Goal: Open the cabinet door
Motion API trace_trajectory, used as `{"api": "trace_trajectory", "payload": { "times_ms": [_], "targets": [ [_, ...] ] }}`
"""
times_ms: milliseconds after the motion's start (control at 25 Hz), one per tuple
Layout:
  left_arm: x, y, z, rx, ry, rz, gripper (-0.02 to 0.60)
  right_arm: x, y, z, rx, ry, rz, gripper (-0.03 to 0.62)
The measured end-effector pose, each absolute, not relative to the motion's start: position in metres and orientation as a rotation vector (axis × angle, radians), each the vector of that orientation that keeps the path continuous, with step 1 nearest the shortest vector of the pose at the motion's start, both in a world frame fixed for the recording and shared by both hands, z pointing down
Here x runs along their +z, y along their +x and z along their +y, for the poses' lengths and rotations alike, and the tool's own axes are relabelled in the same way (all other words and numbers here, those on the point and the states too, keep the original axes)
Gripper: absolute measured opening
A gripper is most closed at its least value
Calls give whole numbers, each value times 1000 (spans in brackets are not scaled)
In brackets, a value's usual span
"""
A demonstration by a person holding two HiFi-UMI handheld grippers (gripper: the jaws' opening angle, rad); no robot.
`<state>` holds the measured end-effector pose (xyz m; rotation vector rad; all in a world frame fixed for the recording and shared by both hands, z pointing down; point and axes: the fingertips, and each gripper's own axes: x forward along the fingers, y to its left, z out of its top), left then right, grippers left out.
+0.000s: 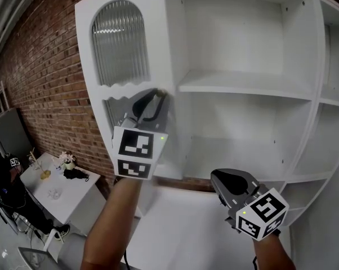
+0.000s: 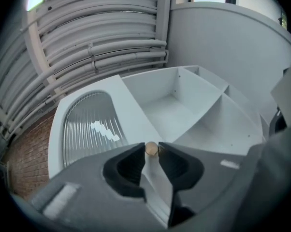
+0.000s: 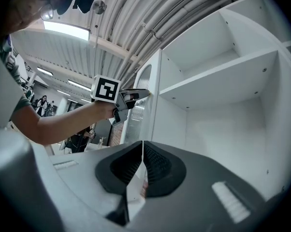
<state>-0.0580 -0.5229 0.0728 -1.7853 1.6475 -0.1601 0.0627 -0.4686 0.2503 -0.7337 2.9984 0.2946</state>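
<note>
The white cabinet door, with its arched ribbed-glass pane, stands swung out to the left, baring the shelves. My left gripper is shut on the small round wooden knob at the door's free edge. In the left gripper view the knob sits pinched between the tips of the left gripper, with the door beyond. My right gripper hangs lower right, shut on nothing, in front of the lower shelf. Its own view shows the right gripper, the left gripper and the door's edge.
A brick wall runs behind the cabinet on the left. Below it stands a small white table with a few small items, and a person is beside it. A white surface lies under the cabinet opening.
</note>
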Motion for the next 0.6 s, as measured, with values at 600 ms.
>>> {"api": "trace_trajectory", "payload": {
  "times_ms": [600],
  "targets": [
    [73,-62,-476,-138,-1772,1609,77,248,60,-464,296,-681,2998,14]
  ]
}}
